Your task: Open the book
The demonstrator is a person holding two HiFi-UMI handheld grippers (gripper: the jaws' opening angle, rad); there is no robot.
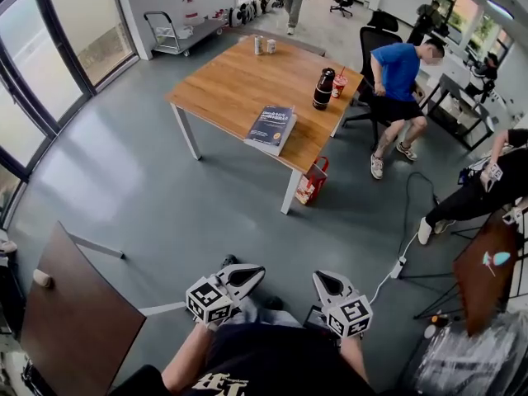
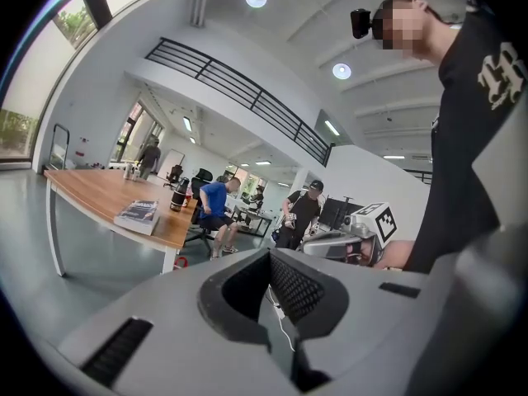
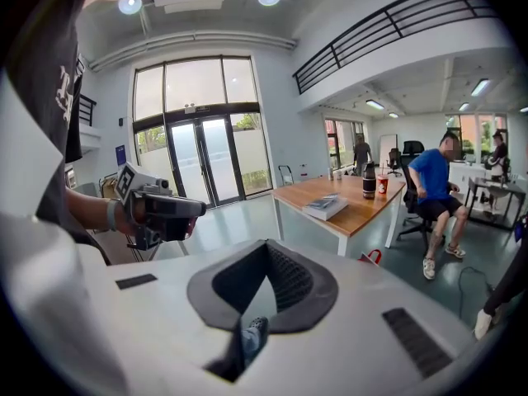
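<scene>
Table (image 1: 239, 81) at upper middle carries the book (image 1: 272, 126), shut near its front edge: thick, stiff, likely heavy, so lift the cover by its free edge. Bag (image 1: 311, 181) on the floor, bottle (image 1: 323, 89), cup (image 1: 339, 86): contents unseen. Left gripper (image 1: 247, 275) and right gripper (image 1: 323, 279), bottom centre, well apart from it, fingers closed, empty

Your shirt (image 1: 272, 365): black, short sleeves, pale block lettering (image 2: 499, 73) on chest. Small black camera (image 2: 360, 21) on your head, at 1 o'clock in left gripper view. Pale band (image 3: 110, 214) round left wrist. Left gripper (image 1: 250, 273) and right gripper (image 1: 324, 280): pale grey shells, dark ribbed pads (image 2: 293, 287) inside jaws, dark slotted vents (image 2: 115, 351) on flanks. Black-and-white marker cube (image 1: 208, 301) at rear of each, toward 6 o'clock in head view.
</scene>
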